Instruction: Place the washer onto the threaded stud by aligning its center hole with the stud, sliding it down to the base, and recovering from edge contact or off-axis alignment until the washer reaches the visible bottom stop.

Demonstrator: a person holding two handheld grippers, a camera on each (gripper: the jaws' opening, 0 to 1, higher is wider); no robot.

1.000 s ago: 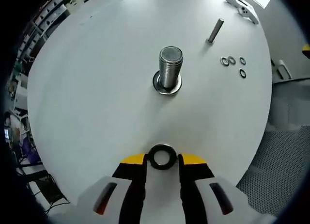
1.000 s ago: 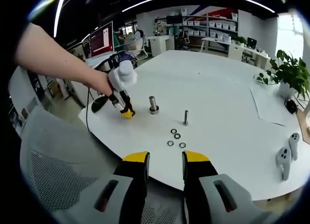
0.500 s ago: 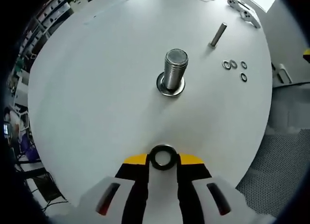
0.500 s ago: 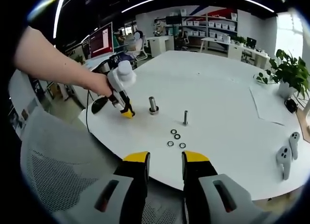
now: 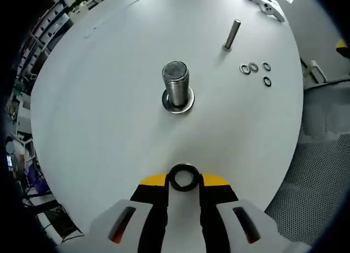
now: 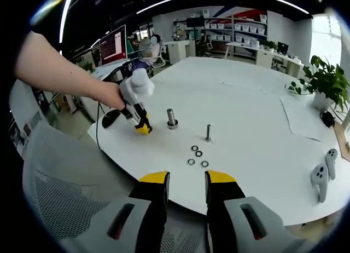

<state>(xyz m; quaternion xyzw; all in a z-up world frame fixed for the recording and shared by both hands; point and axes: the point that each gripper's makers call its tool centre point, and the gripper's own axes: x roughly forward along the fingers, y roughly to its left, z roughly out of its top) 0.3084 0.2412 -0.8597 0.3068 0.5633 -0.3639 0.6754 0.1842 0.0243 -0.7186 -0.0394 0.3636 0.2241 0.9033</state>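
Now the washer point(image 5: 184, 178) sits low at the centre of the left gripper view, pinched between the yellow tips of the left tool point(image 5: 184, 180). Up-frame, well apart from it, the threaded stud point(image 5: 176, 84) stands upright on the white surface point(image 5: 98, 110), a ring already at its base. Toward the upper right lie a slimmer stud point(image 5: 231, 34) and four small washers point(image 5: 255, 71). Over in the right gripper view, the right tool point(image 6: 186, 183) hangs at bottom centre with its jaws parted, gripping nothing.
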